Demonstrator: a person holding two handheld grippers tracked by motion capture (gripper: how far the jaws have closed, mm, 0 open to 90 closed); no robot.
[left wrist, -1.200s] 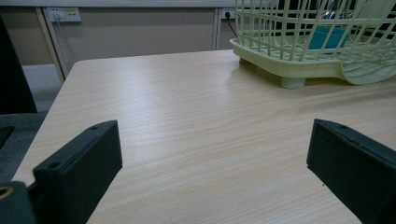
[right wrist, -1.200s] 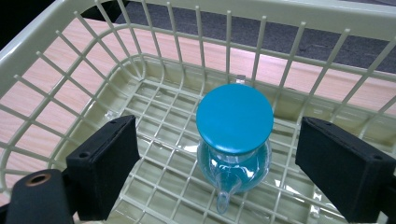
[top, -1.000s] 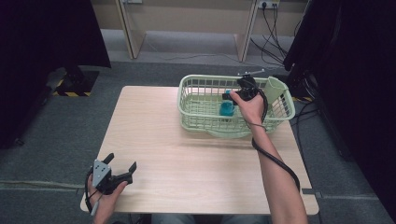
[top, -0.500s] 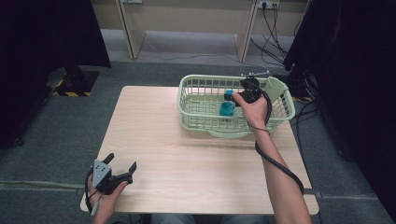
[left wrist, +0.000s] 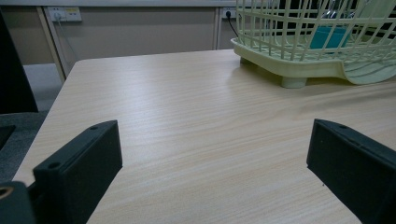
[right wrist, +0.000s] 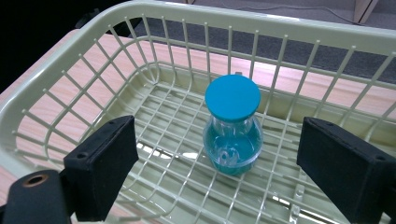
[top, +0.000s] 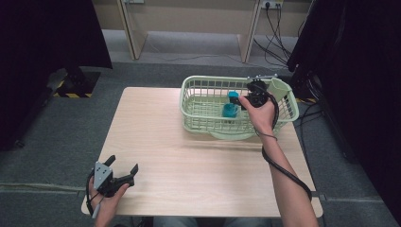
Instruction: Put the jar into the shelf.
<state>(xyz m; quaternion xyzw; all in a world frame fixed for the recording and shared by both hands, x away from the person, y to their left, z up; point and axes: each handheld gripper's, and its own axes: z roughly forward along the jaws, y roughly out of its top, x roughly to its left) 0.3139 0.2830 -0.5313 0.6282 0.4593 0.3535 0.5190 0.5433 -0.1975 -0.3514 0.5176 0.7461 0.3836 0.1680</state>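
A pale green wire basket (top: 190, 109) stands on the far right part of the table. Inside it a clear bottle (top: 230, 110) of teal liquid with a blue cap stands upright. My right gripper (top: 240, 101) hovers inside the basket just right of the bottle. In the right gripper view this gripper (right wrist: 217, 136) is open, its jaws wide on either side of the bottle (right wrist: 233, 140) and apart from it. My left gripper (top: 123, 165) rests open at the table's near left corner, with bare wood between its jaws (left wrist: 215, 140).
The basket (left wrist: 285, 53) has a solid pale green cup-like pocket (top: 279, 88) at its far right corner. The wooden table (top: 189, 165) is bare between the two grippers. Dark curtains and cables stand beyond the table's right edge.
The right hand has edged slightly over the basket, and the bottle's blue cap shows more. The left gripper has not moved.
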